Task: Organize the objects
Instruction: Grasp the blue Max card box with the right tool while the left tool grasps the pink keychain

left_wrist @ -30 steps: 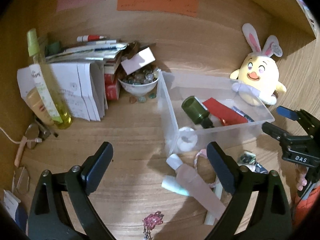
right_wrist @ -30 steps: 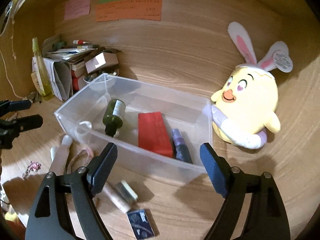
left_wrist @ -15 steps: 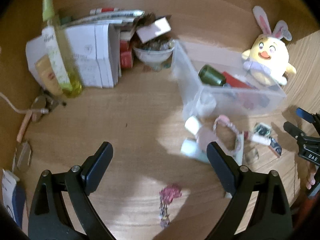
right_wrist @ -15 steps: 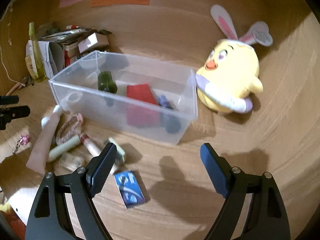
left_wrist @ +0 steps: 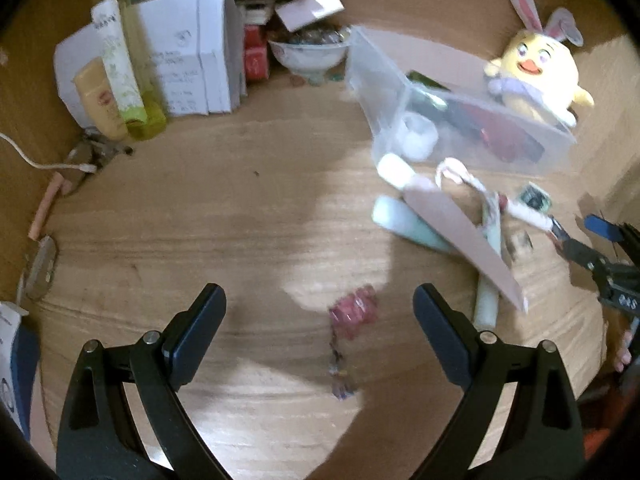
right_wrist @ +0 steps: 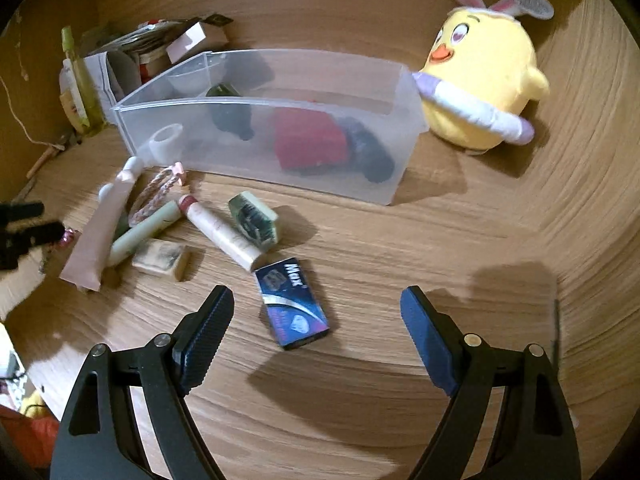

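A clear plastic bin (right_wrist: 264, 160) (left_wrist: 400, 92) on the wooden desk holds a dark green bottle (right_wrist: 228, 114), a red box (right_wrist: 308, 140), a white roll and a dark tube. Loose items lie in front of it: a pink tube (right_wrist: 100, 232) (left_wrist: 460, 232), a pale green tube (right_wrist: 144, 232), a white lip-balm stick (right_wrist: 220, 232), two small erasers and a dark blue "Max" box (right_wrist: 294, 306). My right gripper (right_wrist: 316, 312) is open just above the blue box. My left gripper (left_wrist: 320, 312) is open over a pink beaded charm (left_wrist: 352, 312).
A yellow plush chick with bunny ears (right_wrist: 480, 80) sits right of the bin. At the back left stand white booklets (left_wrist: 188, 72), a yellow-green spray bottle (left_wrist: 124, 72), a bowl of pebbles (left_wrist: 308, 50) and red boxes. A white cable (left_wrist: 36, 162) trails at the left edge.
Both grippers have sunk and tilted further down toward the desk. The bin and plush have slid up in both views; the blue box and the pink charm now lie between the fingers.
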Demonstrator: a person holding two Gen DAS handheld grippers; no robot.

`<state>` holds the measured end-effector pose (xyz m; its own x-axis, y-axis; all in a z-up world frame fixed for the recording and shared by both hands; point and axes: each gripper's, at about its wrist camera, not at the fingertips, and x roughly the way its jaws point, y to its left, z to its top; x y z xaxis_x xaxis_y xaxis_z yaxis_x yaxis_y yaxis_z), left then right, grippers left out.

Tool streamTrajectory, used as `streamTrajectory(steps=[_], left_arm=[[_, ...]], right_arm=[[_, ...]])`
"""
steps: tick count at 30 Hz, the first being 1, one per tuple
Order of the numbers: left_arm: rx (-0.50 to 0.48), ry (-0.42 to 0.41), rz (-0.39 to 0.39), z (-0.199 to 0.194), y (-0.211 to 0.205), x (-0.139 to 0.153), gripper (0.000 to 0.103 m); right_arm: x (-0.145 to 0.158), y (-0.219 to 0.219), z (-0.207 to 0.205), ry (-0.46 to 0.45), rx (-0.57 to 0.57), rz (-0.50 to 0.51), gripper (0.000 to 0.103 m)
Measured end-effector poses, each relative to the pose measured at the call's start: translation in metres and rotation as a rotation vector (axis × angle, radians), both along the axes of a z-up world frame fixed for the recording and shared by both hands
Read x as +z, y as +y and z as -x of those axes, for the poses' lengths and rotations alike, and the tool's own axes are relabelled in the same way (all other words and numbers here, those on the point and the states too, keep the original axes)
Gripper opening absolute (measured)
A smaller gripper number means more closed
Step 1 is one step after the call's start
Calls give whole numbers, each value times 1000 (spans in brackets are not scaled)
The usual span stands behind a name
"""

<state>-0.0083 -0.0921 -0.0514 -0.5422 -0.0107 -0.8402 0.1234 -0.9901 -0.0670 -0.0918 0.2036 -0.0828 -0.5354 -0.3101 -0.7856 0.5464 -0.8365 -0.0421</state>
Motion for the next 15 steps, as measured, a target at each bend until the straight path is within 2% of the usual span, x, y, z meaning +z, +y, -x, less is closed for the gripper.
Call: streamTrajectory(steps=[4, 5, 6, 8, 15], left_arm=[[-17, -13, 19, -4, 4, -4, 96], [-20, -10, 16, -5, 4, -5, 95], [-25, -4, 8, -6, 4, -4, 89], [-35, -3, -3, -6, 5, -4, 80], [-66, 13, 20, -7, 12, -3, 55]], right_arm=[[-6, -5, 2, -10, -3, 3, 80], [-7, -6, 2, -7, -2, -3, 74], [-7, -7, 2, -6, 4, -8, 67], [-7, -11, 1, -2, 13, -25, 59], [-10, -15, 0, -1, 21, -37, 47]])
